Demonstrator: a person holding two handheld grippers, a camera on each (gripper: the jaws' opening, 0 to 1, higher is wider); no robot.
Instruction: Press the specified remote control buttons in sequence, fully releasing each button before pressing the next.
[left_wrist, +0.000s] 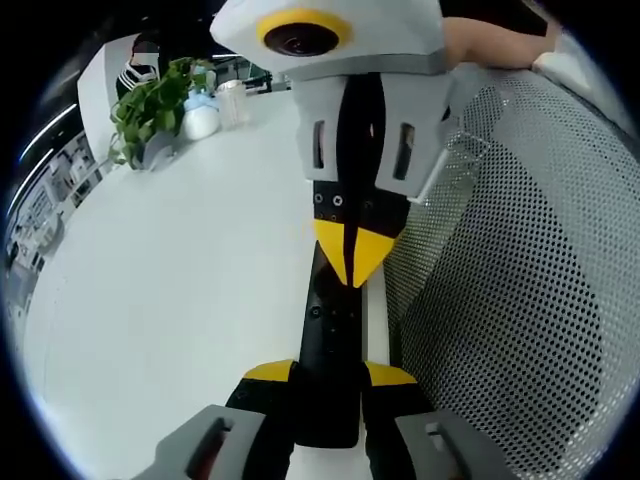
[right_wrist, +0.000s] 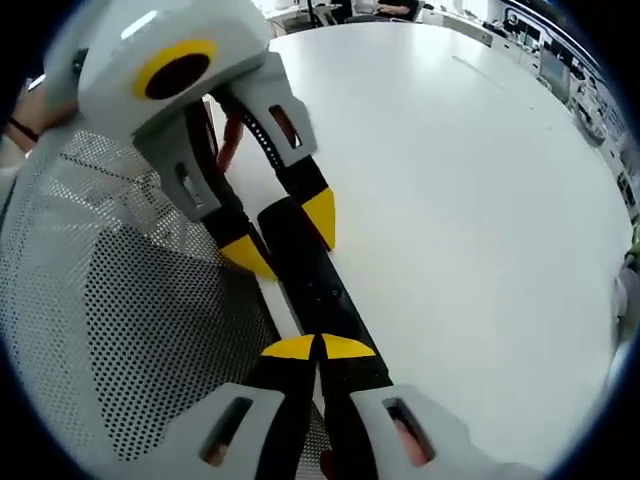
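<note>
The left gripper (left_wrist: 330, 372) clamps the remote (left_wrist: 333, 330) by its end, beside the mesh basket (left_wrist: 520, 300) on the table (left_wrist: 170, 280). The right gripper (right_wrist: 318, 347) — tips pinched together — bears on its buttons. Off-centre pressure could twist the remote loose — or hit a neighbouring button.

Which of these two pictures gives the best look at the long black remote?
The right gripper view: the black remote runs along the table beside the mesh basket, its face less hidden. In the left gripper view the remote is gripped at its near end by the left gripper and touched by the right gripper.
</note>
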